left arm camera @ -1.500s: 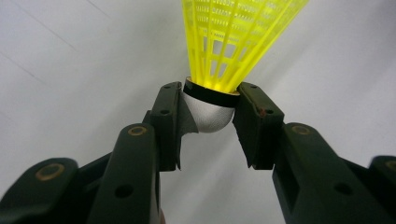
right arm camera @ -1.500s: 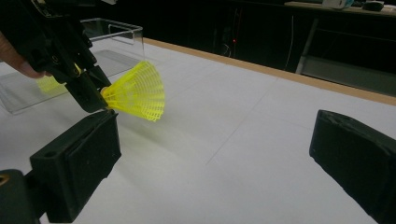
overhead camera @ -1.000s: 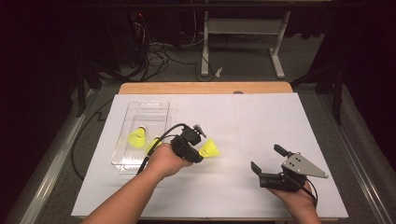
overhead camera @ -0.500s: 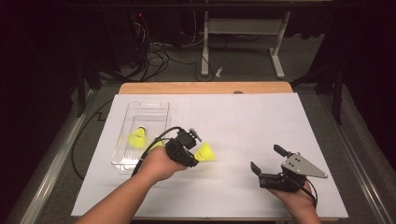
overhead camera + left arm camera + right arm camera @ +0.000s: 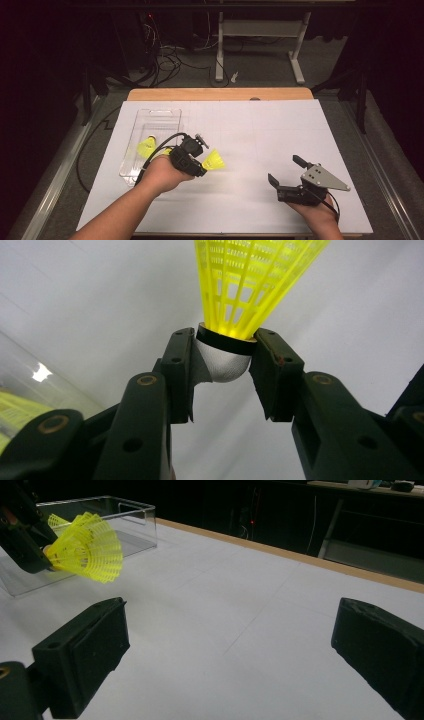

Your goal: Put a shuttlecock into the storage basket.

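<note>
High view, going left to right: clear plastic tray point(image 5: 131, 167) is sitting at left-centre of frame on the white sheet point(image 5: 250, 130) covering the table. A yellow shuttlecock point(image 5: 146, 146) is lying inside it, w/ a bit more yellow showing just behind the left gripper's cable; can't tell what that is.

Just right of the tray, lower-left of centre, the left gripper point(image 5: 200, 162) is clamping on a second yellow shuttlecock point(image 5: 214, 160) & holding it off the sheet, skirt pointing to frame right. Left gripper view: both pads are pressing the white cork base point(image 5: 220, 362) from either side, black band just above the jaw tips, yellow mesh skirt fanning to top of frame. Tray wall is showing at far left edge there.

Lower right of high view: right gripper point(image 5: 286, 171) is resting near the sheet's bottom edge, well apart from the shuttlecock. Jaws are standing wide, nothing btwn them. Right gripper view: held shuttlecock point(image 5: 90, 547) is sitting upper left, tray point(image 5: 132, 522) behind it, bare sheet btwn the two black jaws.
</note>
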A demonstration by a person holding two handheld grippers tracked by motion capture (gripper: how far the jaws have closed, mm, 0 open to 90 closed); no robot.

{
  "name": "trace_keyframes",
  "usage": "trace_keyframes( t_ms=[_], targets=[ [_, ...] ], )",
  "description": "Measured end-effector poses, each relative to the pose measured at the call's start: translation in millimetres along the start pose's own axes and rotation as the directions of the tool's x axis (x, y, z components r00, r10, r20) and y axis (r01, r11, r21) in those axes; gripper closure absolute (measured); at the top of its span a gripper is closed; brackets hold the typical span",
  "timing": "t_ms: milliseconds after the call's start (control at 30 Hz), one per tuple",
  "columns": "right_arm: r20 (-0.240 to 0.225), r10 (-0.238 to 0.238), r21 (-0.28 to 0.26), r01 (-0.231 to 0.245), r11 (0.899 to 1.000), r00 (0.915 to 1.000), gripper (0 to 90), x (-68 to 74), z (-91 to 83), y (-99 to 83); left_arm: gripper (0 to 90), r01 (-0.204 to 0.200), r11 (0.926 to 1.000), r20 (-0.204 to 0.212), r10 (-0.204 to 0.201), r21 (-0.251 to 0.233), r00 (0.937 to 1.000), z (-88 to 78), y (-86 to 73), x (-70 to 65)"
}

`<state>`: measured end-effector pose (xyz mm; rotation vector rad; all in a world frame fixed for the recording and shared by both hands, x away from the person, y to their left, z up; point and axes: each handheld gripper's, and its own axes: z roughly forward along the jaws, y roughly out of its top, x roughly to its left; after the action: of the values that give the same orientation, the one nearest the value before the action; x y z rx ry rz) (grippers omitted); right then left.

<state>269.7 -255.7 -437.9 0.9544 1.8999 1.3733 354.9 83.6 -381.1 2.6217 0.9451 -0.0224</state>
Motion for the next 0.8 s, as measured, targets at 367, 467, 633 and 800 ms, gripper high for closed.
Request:
trace_keyframes(
  t_ms=[367, 467, 633, 800],
  targets=[
    [-0.001, 0.0, -0.001, 0.0, 1.0, 1.0, 2.6, 0.3, 0.0, 0.0, 63.5, 0.008, 0.9998, -0.019, -0.008, -0.021, 0.9998, -23.2, -2.9, 4.6],
    [0.0, 0.0, 0.0, 0.0, 1.0, 1.0, 2.6, -0.3, -0.4, 0.0, 63.6, 0.017, 0.9994, -0.021, -0.018, -0.031, 0.9996, -30.4, -5.2, 7.5],
    [-0.001, -0.001, 0.001, 0.001, 1.0, 1.0, 2.6, 0.2, 0.2, -0.3, 63.5, 0.034, 0.9983, -0.032, -0.036, -0.047, 0.9989, -41.9, -11.6, 15.0],
    [-0.001, 0.0, -0.001, 0.0, 1.0, 1.0, 2.6, 0.8, -0.1, 0.1, 63.6, 0.047, 0.9973, -0.047, -0.05, -0.056, 0.9977, -52.4, -18.0, 20.1]
  ],
)
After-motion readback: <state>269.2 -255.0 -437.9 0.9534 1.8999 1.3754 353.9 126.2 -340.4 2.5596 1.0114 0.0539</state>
